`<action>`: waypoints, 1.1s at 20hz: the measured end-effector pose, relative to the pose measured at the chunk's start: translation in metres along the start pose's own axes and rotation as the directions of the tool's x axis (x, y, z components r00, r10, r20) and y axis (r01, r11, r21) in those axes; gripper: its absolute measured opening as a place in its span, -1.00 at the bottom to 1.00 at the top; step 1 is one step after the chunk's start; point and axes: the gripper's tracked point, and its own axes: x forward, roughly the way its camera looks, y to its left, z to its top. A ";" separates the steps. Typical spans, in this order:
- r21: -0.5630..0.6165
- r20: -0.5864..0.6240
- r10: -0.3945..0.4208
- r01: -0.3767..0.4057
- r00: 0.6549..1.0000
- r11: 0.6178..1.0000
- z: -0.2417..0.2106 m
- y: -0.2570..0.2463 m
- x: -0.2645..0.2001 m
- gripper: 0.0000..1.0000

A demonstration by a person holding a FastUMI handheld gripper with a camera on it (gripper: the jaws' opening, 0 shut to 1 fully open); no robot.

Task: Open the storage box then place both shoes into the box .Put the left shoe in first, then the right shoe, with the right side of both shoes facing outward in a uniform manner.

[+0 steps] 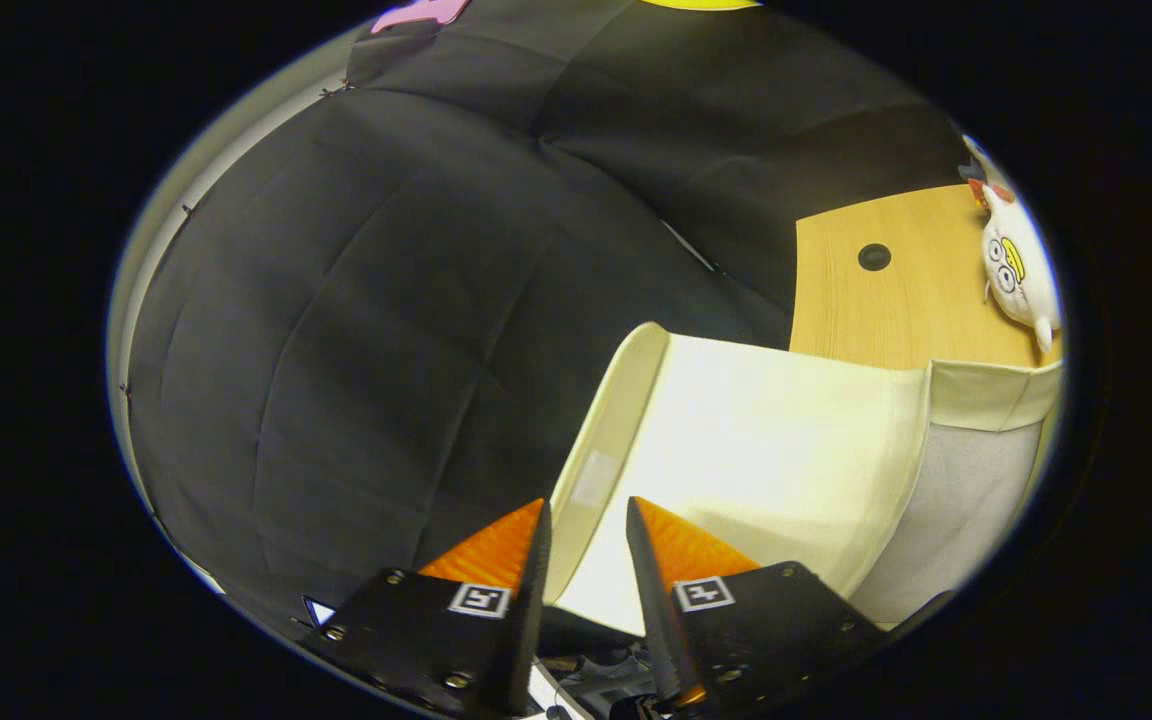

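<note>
black cloth wall (pixel 386 300) on the left, creased and pinned, filling the space beyond the left finger. pale strip of booth frame (pixel 151 250) along the wall's far edge. lower down, claw (pixel 584 520) with fingers a narrow gap apart, tips straddling the raised edge of the storage box lid (pixel 766 440); whether both fingers actually press on that edge cannot be told. cream lid tilted up and open, its rounded rim (pixel 616 420) running up from between the fingertips, its broad inner face leaning away to the right. small translucent patch (pixel 596 478) on the rim just ahead of the tips. right of the lid, storage box (pixel 966 500) with a grey fabric side and a cream band along its top edge, touching the lid at the hinge line. beyond the box, wooden table (pixel 896 310) with a dark round hole (pixel 874 257) in its top. at the far right on the table, white plush toy (pixel 1016 270) lying well apart from the claw. claw tilted, pointing up along the lid's edge, fingers roughly parallel. square markers (pixel 481 600) on both finger mounts.
</note>
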 end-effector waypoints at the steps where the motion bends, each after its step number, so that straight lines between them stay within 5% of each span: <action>1: -0.020 -0.018 -0.018 0.018 1.000 1.000 -0.004 -0.004 -0.003 -0.04; 2: -0.033 -0.029 -0.013 0.012 0.999 0.999 -0.006 -0.004 -0.006 -0.02; 6: -0.069 -0.048 -0.018 0.015 0.999 0.998 -0.009 -0.009 -0.040 0.80; 22: -0.052 0.119 -0.158 0.165 0.980 0.985 0.023 -0.121 -0.214 0.90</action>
